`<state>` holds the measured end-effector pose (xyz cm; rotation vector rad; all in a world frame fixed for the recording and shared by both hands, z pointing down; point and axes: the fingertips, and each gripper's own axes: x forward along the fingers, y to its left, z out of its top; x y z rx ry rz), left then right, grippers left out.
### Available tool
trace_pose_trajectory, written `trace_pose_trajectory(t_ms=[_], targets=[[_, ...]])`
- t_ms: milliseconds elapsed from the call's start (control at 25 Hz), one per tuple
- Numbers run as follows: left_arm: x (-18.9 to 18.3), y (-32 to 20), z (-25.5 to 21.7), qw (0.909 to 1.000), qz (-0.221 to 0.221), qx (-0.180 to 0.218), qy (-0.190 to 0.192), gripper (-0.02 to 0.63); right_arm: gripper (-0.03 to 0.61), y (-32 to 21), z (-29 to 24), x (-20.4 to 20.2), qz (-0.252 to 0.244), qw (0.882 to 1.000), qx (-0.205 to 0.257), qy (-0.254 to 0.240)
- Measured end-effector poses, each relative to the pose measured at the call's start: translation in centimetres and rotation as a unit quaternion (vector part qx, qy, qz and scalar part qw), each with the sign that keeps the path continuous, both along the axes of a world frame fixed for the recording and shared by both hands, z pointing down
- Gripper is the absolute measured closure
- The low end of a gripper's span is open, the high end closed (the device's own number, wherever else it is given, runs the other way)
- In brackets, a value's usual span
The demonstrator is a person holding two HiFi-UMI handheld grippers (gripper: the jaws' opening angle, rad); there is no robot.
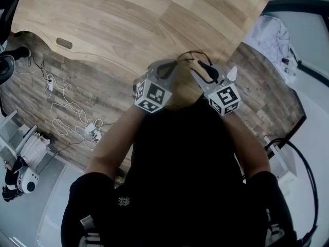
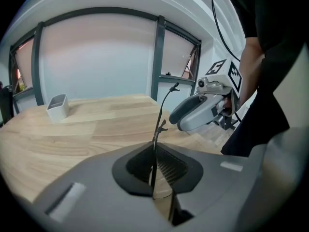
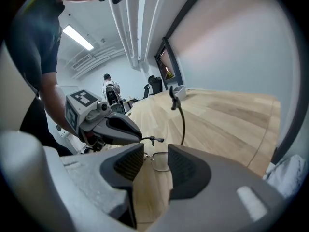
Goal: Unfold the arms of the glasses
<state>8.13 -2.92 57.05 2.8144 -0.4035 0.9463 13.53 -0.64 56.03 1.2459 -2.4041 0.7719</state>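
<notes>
Thin dark-framed glasses point(image 1: 188, 54) hang above the near edge of the wooden table point(image 1: 128, 19), between my two grippers. My left gripper point(image 2: 154, 167) is shut on the frame. One slender arm point(image 2: 161, 111) rises from its jaws and ends in a curved tip. My right gripper point(image 3: 155, 166) is open, with a lens point(image 3: 159, 161) showing just beyond the gap and nothing pressed by its pads. The other arm point(image 3: 182, 120) curves up past it. In the head view, the left gripper point(image 1: 165, 68) and right gripper point(image 1: 208, 76) sit close together.
A small white container point(image 2: 58, 106) stands far back on the table. Cables and a power strip point(image 1: 67, 112) lie on the floor at left. A white cloth point(image 1: 272, 37) lies at right. Windows run behind the table.
</notes>
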Motion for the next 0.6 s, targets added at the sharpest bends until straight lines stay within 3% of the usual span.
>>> trace_pose_trajectory(t_ms=[280, 600], targets=[[-0.7, 0.4, -1.0, 0.9996, -0.002, 0.016, 0.023, 0.592, 0.449, -1.7, -1.0, 0.0, 0.043, 0.998, -0.004, -0.043], [-1.2, 0.5, -1.4, 0.9992, -0.004, 0.018, 0.035, 0.592, 0.493, -1.9, -2.1, -1.5, 0.015, 0.998, 0.001, -0.065]])
